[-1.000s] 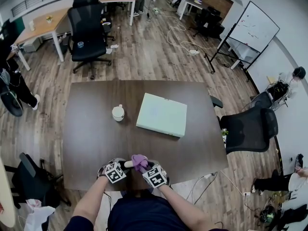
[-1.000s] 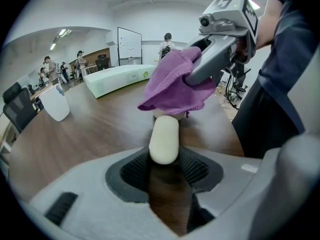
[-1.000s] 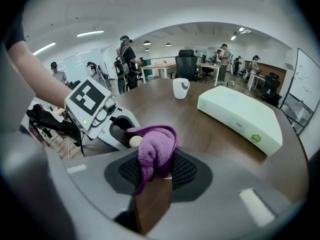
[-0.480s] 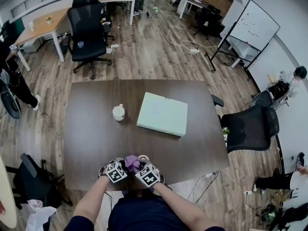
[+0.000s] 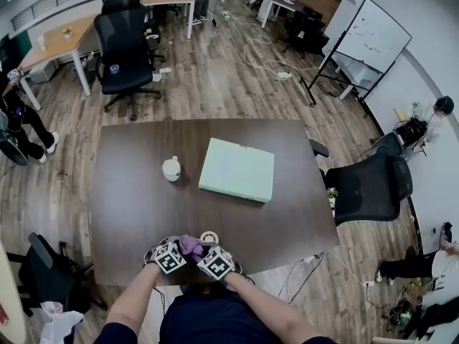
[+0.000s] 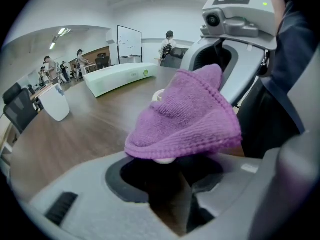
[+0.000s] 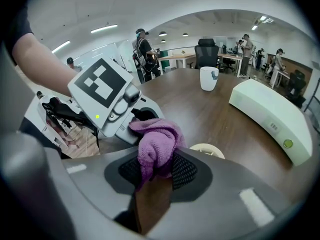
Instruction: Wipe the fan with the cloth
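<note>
**Cloth on fan, near edge of surface**

Both tools sit close together at the near edge of the dark brown wooden surface, marker cubes almost touching in the head view.

Left tool: jaws about half closed, gripping the small cream-white plastic fan. A pale rounded bit of the fan shows between the jaws, just under the cloth's hem. Its round head pokes out past the tools, low over the surface.

Right tool: jaws nearly together, pinching a bunched fold of the purple knitted cloth between their meshed faces.

The cloth is draped over the fan. It covers most of the fan in the left gripper view, so how far down the fan it presses cannot be made out. In the right gripper view the cloth runs from the right tool's jaws up to the mouth of the left tool. The fan's cream head lies just to the right of it.

Farther out on the surface:
- a white ceramic mug, upright
- a pale green flat rectangular box to the mug's right, not touching it

Both are well apart from the tools.

A black office chair stands beside the surface's right edge.
</note>
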{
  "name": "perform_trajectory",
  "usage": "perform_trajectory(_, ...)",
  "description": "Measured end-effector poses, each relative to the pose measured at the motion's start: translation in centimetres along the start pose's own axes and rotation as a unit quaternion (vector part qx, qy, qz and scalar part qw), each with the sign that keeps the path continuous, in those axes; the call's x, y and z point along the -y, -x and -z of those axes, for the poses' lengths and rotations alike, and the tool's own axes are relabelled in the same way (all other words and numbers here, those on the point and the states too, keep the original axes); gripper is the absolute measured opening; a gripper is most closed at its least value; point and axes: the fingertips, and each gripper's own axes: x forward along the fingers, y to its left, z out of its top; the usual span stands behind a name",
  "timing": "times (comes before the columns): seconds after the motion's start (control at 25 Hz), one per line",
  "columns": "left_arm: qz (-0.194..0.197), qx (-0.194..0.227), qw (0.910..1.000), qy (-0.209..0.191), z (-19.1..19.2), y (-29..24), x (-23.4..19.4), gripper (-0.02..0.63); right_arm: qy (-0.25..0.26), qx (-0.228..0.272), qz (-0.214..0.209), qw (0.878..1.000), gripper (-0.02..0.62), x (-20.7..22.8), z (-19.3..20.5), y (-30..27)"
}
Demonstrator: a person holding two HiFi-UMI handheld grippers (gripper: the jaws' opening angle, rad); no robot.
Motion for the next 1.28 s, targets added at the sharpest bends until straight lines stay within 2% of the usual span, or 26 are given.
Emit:
perform_trajectory(0.32,0.000,-0.001,1.0000,0.001,-0.2,-0.1,0.0,0.178,-0.019,-0.015,-0.002,1.000,0.125,0.3,1.7,1.3)
perform_trajectory(0.52,-0.001,0.001,1.0000,0.003,-0.2,-0.1,-0.2,0.178,-0.060,0.001,0.015,0.998,0.126,1.8,2.0,2.2)
perform_trajectory(0.92,0.002,-0.002,1.0000,0.001,0.1,-0.2,0.0,0.175,-0.158,0.015,0.053,0.986,0.126,5.3,3.0,4.4)
perform_trajectory(1.28,0.001,-0.007,1.0000,-0.001,-0.1,-0.2,-0.1,0.173,-0.195,0.023,0.093,0.976,0.126,8.6,3.4,5.9)
